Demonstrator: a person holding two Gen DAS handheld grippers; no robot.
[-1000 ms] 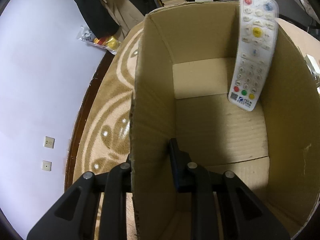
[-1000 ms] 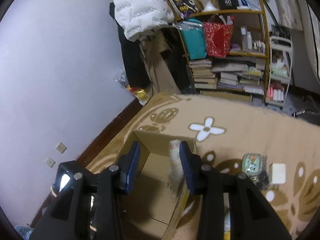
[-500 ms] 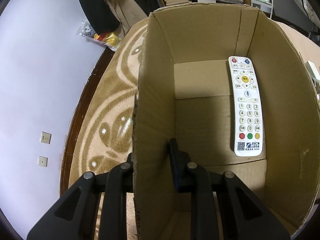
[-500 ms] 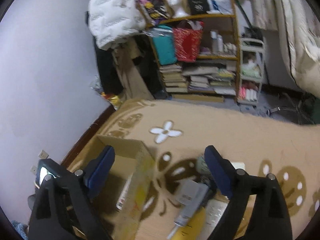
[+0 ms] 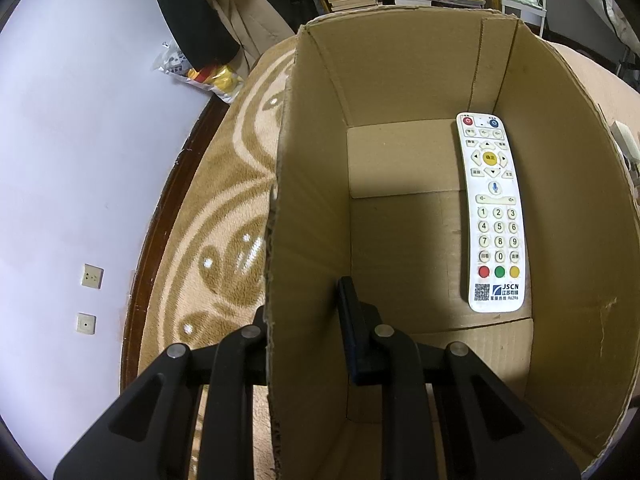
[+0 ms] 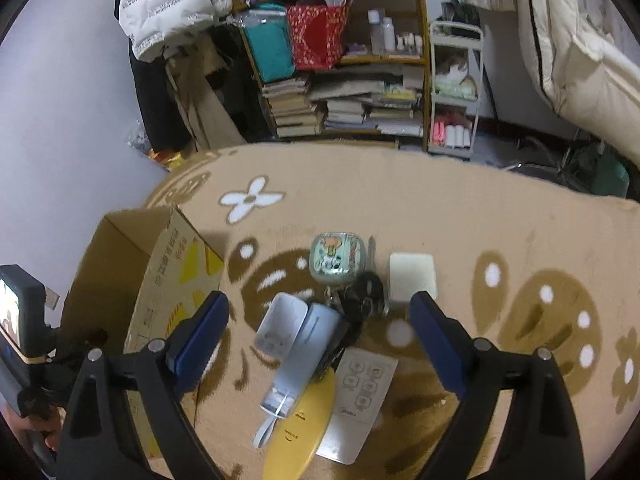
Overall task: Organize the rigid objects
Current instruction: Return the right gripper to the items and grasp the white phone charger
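My left gripper (image 5: 306,320) is shut on the left wall of an open cardboard box (image 5: 304,208), one finger outside and one inside. A white remote (image 5: 494,216) lies flat, buttons up, on the box floor by the right wall. My right gripper (image 6: 318,332) stands wide open and holds nothing, above a pile on the rug: a pale blue device (image 6: 308,344), a white rounded case (image 6: 280,326), a cartoon-printed case (image 6: 338,258), a white square block (image 6: 412,278), a flat white six-button remote (image 6: 362,392) and a yellow oval piece (image 6: 306,428). The box (image 6: 160,264) sits left of the pile.
A tan patterned rug (image 6: 440,208) covers the floor. A lilac wall with sockets (image 5: 92,276) runs along the left. Bookshelves (image 6: 352,92), hanging coats (image 6: 168,8) and a small cart (image 6: 454,92) stand at the back. A hand (image 6: 40,436) holds the left gripper's handle.
The white remote left the right gripper, dropped into the box and now lies flat. The right gripper opened wide and swung right over the pile. The left gripper kept its hold.
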